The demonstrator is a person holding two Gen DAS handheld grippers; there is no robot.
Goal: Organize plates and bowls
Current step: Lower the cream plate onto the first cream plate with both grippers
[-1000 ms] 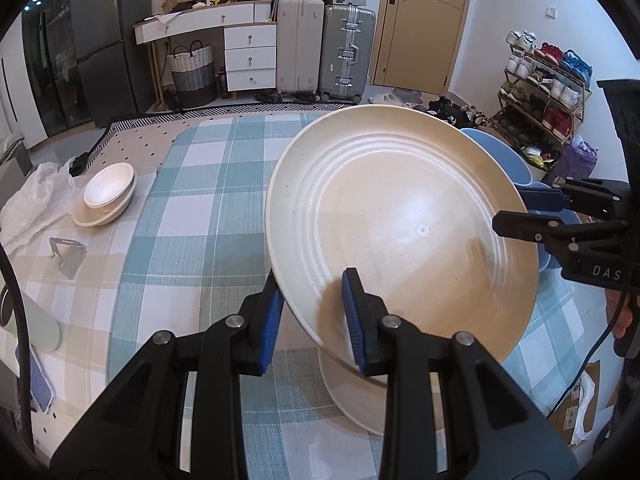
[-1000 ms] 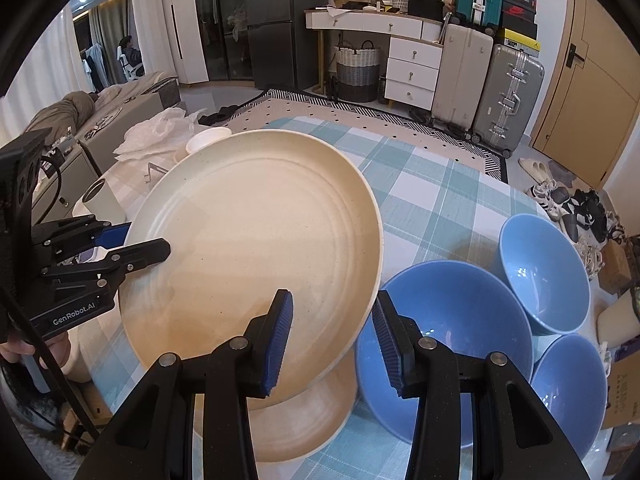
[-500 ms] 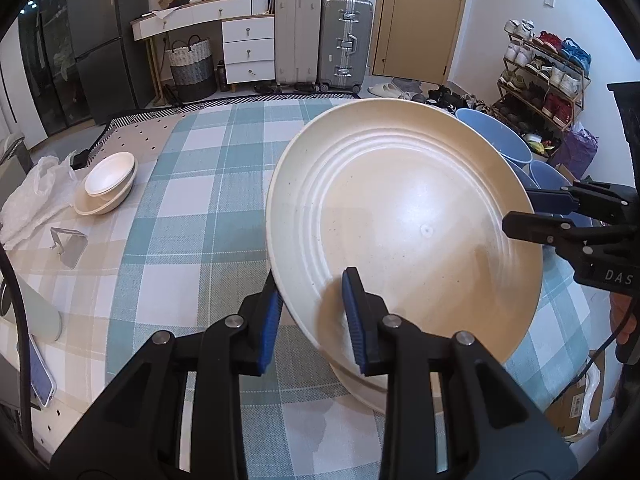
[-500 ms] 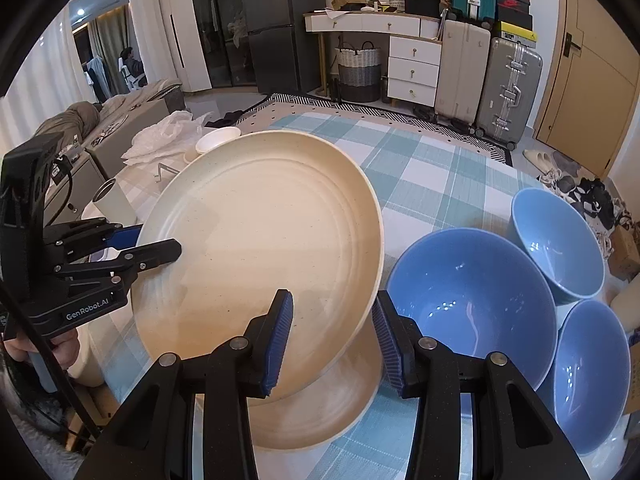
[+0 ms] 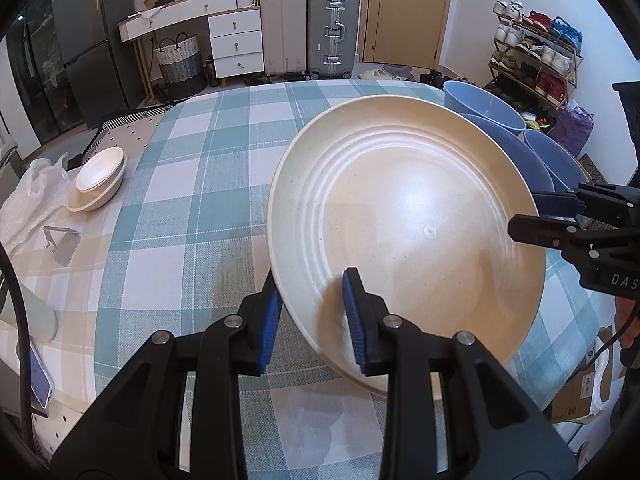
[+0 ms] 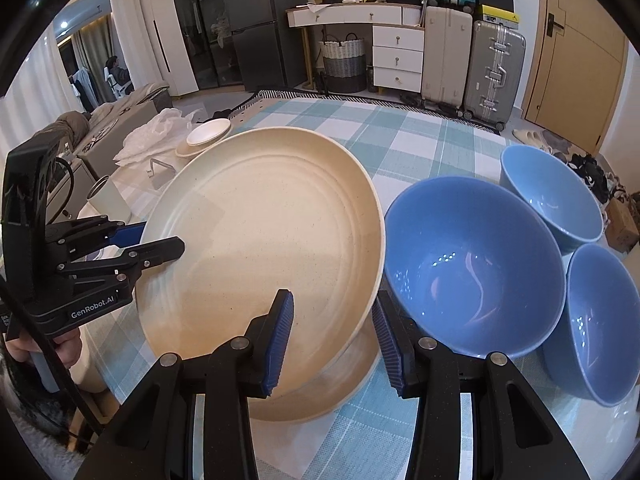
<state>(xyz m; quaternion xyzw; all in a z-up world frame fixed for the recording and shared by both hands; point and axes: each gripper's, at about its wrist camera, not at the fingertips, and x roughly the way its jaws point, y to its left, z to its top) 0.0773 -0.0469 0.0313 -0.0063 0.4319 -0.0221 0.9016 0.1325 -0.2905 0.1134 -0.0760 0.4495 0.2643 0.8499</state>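
A large cream plate [image 5: 408, 216] hangs tilted just above a second cream plate [image 6: 352, 384] that lies on the checked tablecloth. My left gripper [image 5: 312, 280] is shut on the upper plate's near left rim. My right gripper [image 6: 332, 300] is shut on the opposite rim, one pad inside the plate and one outside. Each gripper shows in the other's view, the left gripper [image 6: 160, 240] and the right gripper [image 5: 528, 216]. Three blue bowls [image 6: 472, 272] [image 6: 552, 196] [image 6: 600, 320] stand close to the right of the plates. Two small cream bowls [image 5: 98, 184] sit stacked at the far left.
Near the small bowls lie a white plastic bag [image 5: 28, 196] and a metal stand [image 5: 64, 244]. A phone [image 5: 40, 380] rests at the table's near left edge and a pale tumbler [image 6: 108, 200] beside it. The checked tablecloth [image 5: 192, 184] covers the middle.
Both grippers have sunk with the cream plate between them, bringing it closer to the plate on the table. The grips look unchanged.
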